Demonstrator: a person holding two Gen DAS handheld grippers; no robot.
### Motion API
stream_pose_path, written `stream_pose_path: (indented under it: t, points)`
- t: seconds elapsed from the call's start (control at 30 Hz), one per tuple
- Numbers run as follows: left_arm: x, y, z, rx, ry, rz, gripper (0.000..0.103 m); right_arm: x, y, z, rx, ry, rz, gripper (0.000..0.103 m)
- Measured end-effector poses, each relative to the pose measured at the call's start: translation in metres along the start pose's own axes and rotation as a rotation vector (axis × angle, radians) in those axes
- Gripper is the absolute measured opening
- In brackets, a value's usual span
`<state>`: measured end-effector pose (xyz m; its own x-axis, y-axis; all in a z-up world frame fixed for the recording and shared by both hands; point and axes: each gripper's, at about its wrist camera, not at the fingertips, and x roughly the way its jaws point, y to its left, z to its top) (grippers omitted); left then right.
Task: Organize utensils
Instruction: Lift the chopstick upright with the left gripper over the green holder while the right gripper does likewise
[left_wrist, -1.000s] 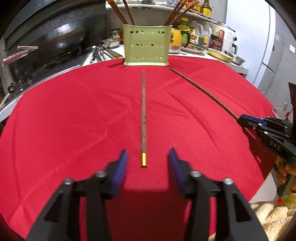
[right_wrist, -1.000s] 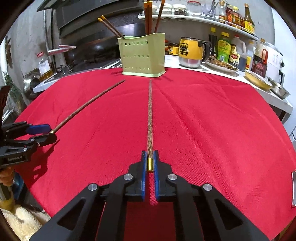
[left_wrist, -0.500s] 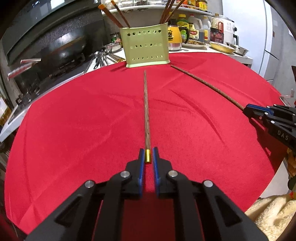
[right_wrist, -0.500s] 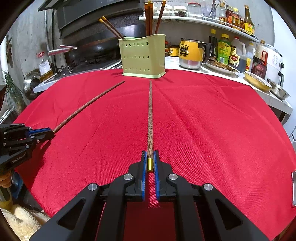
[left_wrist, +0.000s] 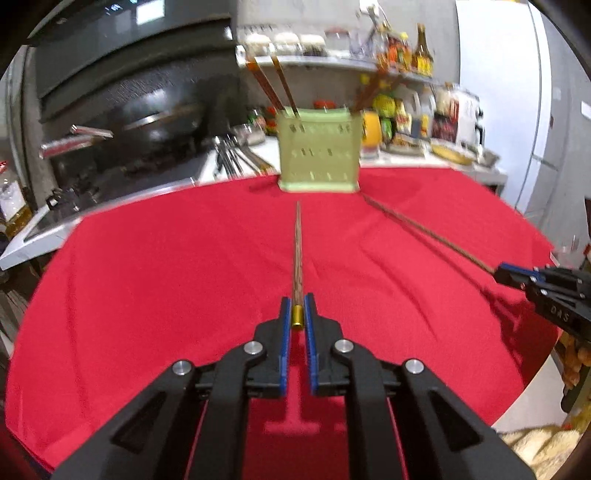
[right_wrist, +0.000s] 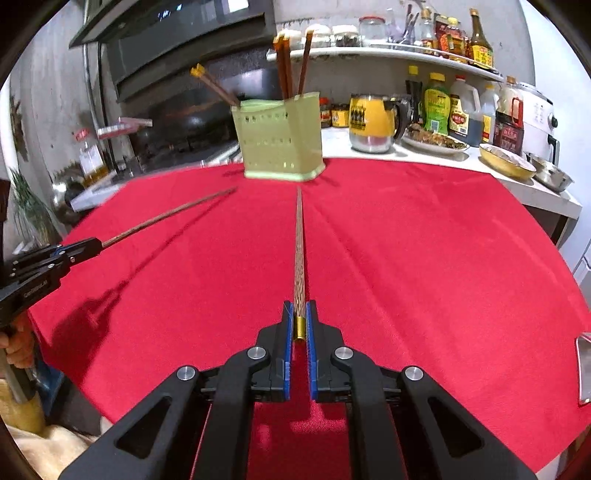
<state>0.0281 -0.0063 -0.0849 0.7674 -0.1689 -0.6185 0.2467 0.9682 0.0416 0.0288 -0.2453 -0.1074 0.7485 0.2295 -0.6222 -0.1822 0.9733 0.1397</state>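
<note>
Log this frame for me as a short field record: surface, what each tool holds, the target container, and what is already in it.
surface: red tablecloth
left tool: shut on a brown wooden chopstick with gold cap
right tool: shut on a second brown wooden chopstick with gold cap
container: pale green perforated plastic holder, upright at the cloth's far edge
already inside: several brown chopsticks

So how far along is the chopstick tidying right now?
Done: several chopsticks already stand in the green holder. In hand: the left gripper and right gripper are each shut on one chopstick's gold-capped end. Left: both chopsticks must still go into the holder.
</note>
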Motion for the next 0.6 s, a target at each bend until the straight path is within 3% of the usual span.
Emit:
stream_pose_path:
  t: [0.33, 0.6]
  points:
    - [-0.074, 0.015, 0.063, -0.032, -0.283, -0.001, 0.007, -0.066, 0.01, 0.058, -0.032, -0.182, 0.025, 0.007]
    - [-0.098, 0.019, 0.086, -0.046, -0.37, -0.029, 0.007, -0.101, 0.022, 0.099, -0.076, -0.313, 0.029, 0.007]
